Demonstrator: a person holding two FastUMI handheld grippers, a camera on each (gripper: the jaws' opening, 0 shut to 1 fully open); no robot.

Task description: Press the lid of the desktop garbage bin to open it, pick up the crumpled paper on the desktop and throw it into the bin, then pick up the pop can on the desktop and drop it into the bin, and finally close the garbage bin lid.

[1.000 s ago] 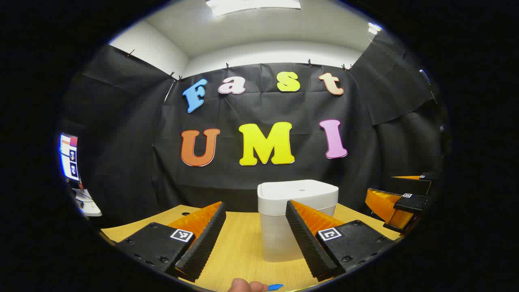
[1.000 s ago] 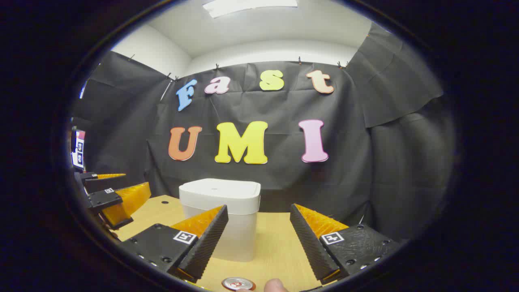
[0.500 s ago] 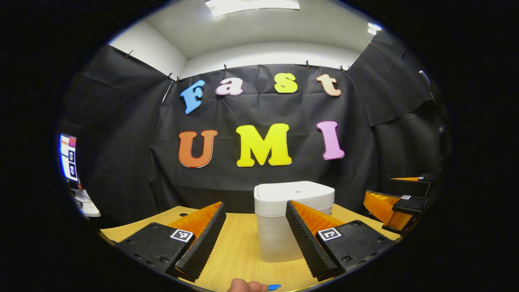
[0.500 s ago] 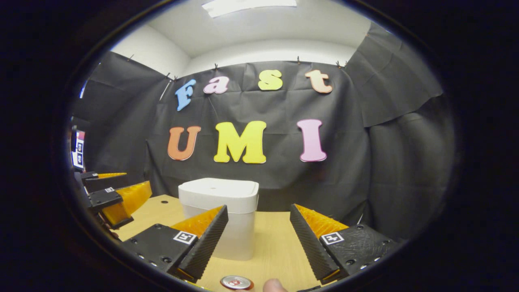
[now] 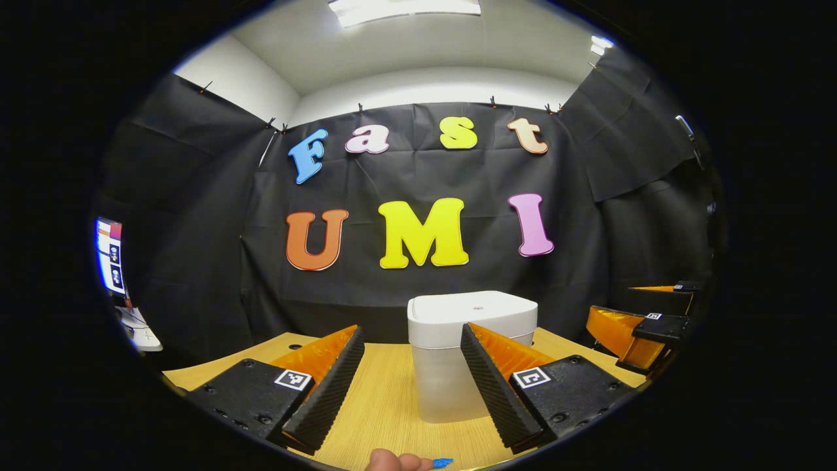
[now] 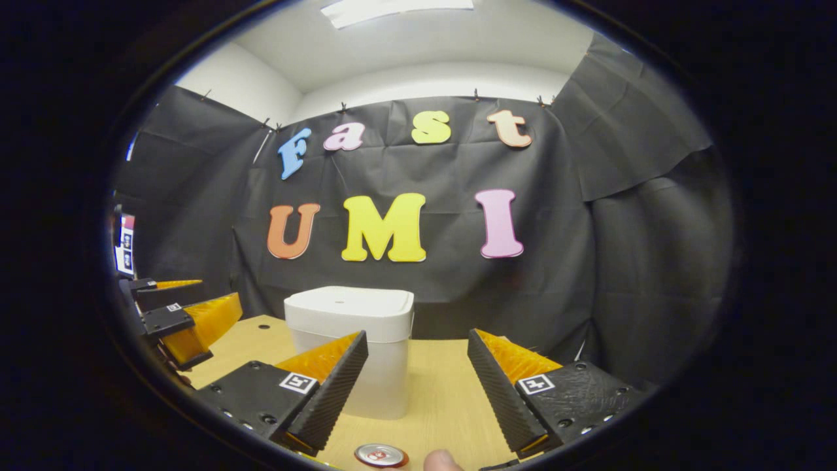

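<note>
A light wooden tabletop (image 5: 386,399) carries the scene; a small round dark hole (image 5: 295,346) sits near its far left corner in the left gripper view, and the right gripper view shows a like hole (image 6: 263,326) close to the far edge. Black cloth (image 5: 196,261) hangs behind and around the tabletop, pinned along its top by small clips (image 5: 359,106). Above the cloth runs a white wall (image 5: 431,85), and a bright ceiling light panel (image 5: 404,8) shines overhead. At the far left, beyond the cloth, stands a lit screen (image 5: 108,255). A small blue scrap (image 5: 443,463) lies at the tabletop's near edge.
</note>
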